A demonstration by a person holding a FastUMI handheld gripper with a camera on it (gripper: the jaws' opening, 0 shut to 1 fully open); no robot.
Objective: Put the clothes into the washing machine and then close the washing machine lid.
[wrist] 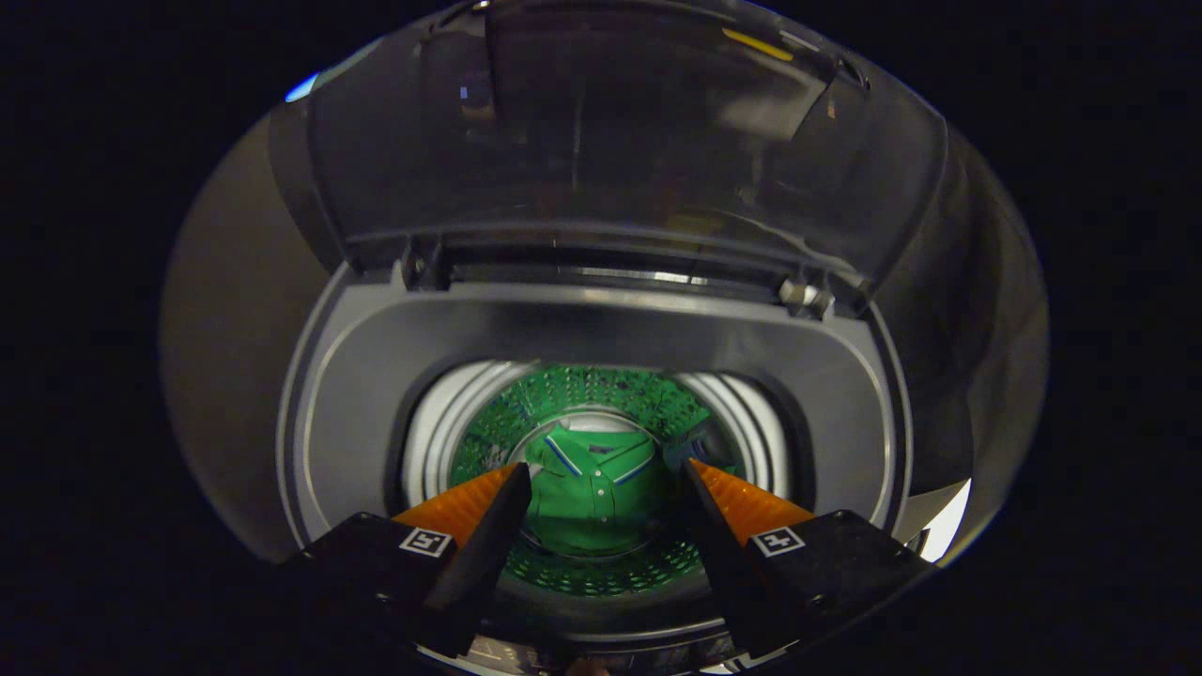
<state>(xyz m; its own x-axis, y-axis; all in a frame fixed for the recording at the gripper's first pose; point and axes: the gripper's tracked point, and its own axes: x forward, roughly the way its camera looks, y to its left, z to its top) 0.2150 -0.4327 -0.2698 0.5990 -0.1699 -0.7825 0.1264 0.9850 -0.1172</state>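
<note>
I look down into a top-loading washing machine with a grey top panel around its round opening. A green polo shirt with a blue-and-white striped collar lies at the bottom of the drum, whose perforated wall reflects green. My gripper hangs above the opening, open, with nothing between its fingers; the shirt shows far below in the gap between them. The machine's dark see-through lid stands raised behind the opening, hinged at the back edge.
The lid's hinges sit at the rear of the grey panel. Dark booth wall surrounds the machine on both sides. A bright patch shows past the machine's right front corner.
</note>
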